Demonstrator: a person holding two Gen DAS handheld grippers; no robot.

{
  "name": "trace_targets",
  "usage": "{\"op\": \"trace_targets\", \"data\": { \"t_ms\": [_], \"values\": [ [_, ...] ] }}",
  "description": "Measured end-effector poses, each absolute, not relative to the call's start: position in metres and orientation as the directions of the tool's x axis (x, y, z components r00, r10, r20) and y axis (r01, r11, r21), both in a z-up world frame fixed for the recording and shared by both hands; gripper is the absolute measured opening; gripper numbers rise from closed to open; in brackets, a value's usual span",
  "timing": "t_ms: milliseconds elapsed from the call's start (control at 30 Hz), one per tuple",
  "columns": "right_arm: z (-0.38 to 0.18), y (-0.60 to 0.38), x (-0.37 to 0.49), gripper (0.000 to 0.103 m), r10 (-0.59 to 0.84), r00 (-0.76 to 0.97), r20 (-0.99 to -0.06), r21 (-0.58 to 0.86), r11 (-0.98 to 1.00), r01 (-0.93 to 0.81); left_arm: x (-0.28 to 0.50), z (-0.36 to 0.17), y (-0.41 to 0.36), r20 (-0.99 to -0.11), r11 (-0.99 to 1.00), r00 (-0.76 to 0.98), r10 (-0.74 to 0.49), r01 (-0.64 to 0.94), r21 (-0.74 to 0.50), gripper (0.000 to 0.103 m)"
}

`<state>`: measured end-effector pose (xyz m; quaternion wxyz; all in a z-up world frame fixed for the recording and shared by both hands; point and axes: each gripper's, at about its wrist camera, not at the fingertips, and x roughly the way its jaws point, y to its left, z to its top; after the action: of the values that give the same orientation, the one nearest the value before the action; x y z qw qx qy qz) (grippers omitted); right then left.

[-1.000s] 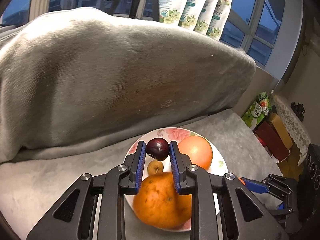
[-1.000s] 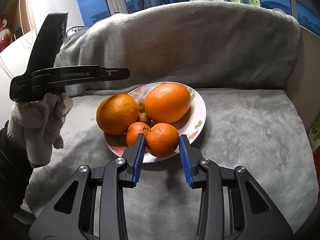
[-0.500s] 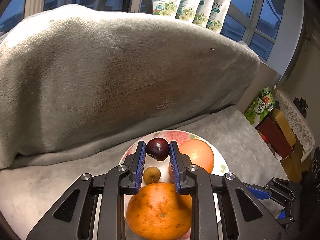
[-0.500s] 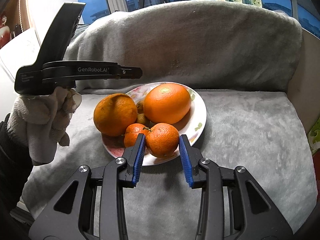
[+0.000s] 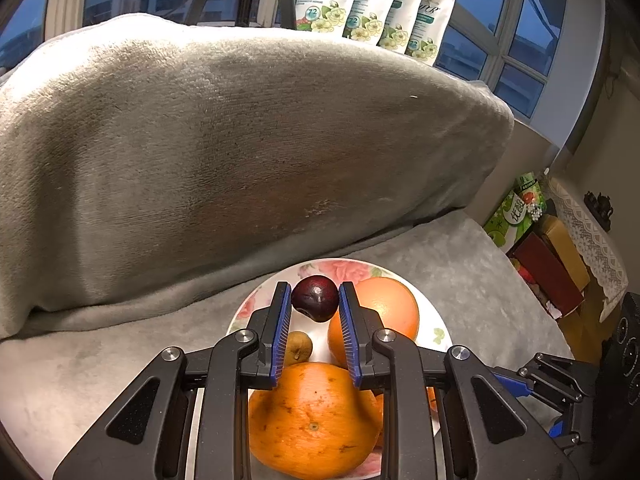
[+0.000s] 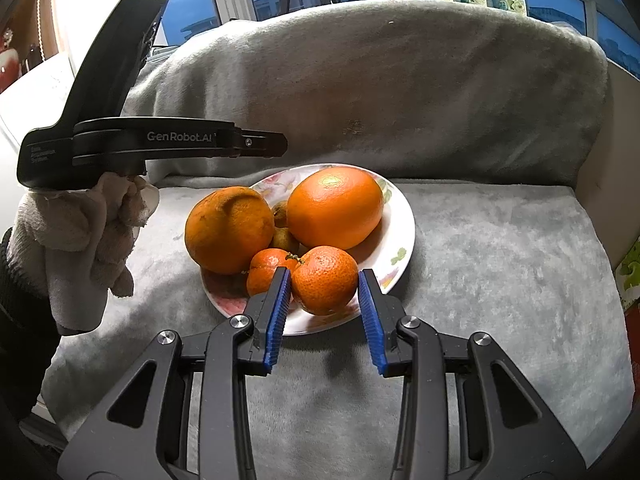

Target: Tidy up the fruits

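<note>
Sofa [image 5: 240,152], draped whole in a grey plush blanket [image 6: 500,248]. Behind it: white-framed windows [image 5: 516,32] (dusk-blue outside, buildings dimly visible). Four floral pouches [image 5: 372,0] propped along the sill. Stacked cartons [image 5: 548,264] by the sofa's end. Warm indoor lighting.

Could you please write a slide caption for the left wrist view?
Left tongs grip a dark plum above a floral plate of oranges.
</note>
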<state>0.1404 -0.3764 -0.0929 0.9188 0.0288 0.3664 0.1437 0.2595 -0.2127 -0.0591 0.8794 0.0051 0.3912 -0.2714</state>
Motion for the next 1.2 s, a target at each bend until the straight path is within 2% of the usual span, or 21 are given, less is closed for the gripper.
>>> {"op": "trace_targets", "data": {
  "t_ms": [300, 467, 567, 600, 667, 733, 800, 867, 1000, 1067, 1133, 1200],
  "values": [
    [-0.0941, -0.3759, 0.1408, 0.037, 0.288, 0.691, -0.663, 0.155, 0.956, -0.250, 0.2584, -0.0573, -0.2121, -0.689, 0.852, 0.548, -0.475, 0.482, -0.205, 0.023],
    [-0.0910, -0.3763, 0.1396, 0.049, 0.289, 0.702, -0.651, 0.155, 0.956, -0.251, 0.2588, -0.0570, -0.2127, -0.690, 0.850, 0.544, -0.478, 0.485, -0.206, 0.023],
    [-0.0897, -0.3765, 0.1386, 0.051, 0.288, 0.706, -0.648, 0.150, 0.956, -0.253, 0.2586, -0.0566, -0.2125, -0.689, 0.851, 0.546, -0.477, 0.483, -0.207, 0.024],
    [-0.0898, -0.3766, 0.1385, 0.051, 0.287, 0.706, -0.648, 0.149, 0.956, -0.252, 0.2586, -0.0565, -0.2126, -0.688, 0.850, 0.545, -0.479, 0.484, -0.209, 0.027],
    [-0.0900, -0.3769, 0.1383, 0.051, 0.288, 0.705, -0.648, 0.150, 0.956, -0.253, 0.2583, -0.0555, -0.2131, -0.688, 0.850, 0.546, -0.479, 0.484, -0.208, 0.038],
    [-0.0901, -0.3769, 0.1384, 0.052, 0.286, 0.706, -0.648, 0.149, 0.956, -0.252, 0.2575, -0.0543, -0.2133, -0.686, 0.850, 0.548, -0.479, 0.486, -0.205, 0.040],
    [-0.0897, -0.3766, 0.1379, 0.057, 0.284, 0.707, -0.648, 0.147, 0.957, -0.250, 0.2570, -0.0530, -0.2134, -0.685, 0.850, 0.549, -0.479, 0.484, -0.206, 0.042],
    [-0.0886, -0.3766, 0.1368, 0.064, 0.282, 0.711, -0.644, 0.146, 0.958, -0.248, 0.2569, -0.0522, -0.2135, -0.684, 0.851, 0.551, -0.479, 0.483, -0.207, 0.051],
    [-0.0882, -0.3764, 0.1353, 0.066, 0.281, 0.713, -0.642, 0.141, 0.958, -0.251, 0.2567, -0.0514, -0.2136, -0.686, 0.851, 0.548, -0.479, 0.481, -0.210, 0.055],
    [-0.0880, -0.3762, 0.1346, 0.074, 0.277, 0.716, -0.641, 0.136, 0.959, -0.249, 0.2566, -0.0510, -0.2141, -0.686, 0.852, 0.548, -0.479, 0.479, -0.212, 0.059],
    [-0.0885, -0.3760, 0.1343, 0.075, 0.275, 0.719, -0.639, 0.135, 0.960, -0.247, 0.2564, -0.0510, -0.2144, -0.688, 0.852, 0.546, -0.478, 0.478, -0.213, 0.060],
    [-0.0889, -0.3759, 0.1349, 0.076, 0.275, 0.718, -0.639, 0.136, 0.960, -0.247, 0.2562, -0.0510, -0.2145, -0.691, 0.855, 0.547, -0.472, 0.473, -0.210, 0.067]
  ]
}}
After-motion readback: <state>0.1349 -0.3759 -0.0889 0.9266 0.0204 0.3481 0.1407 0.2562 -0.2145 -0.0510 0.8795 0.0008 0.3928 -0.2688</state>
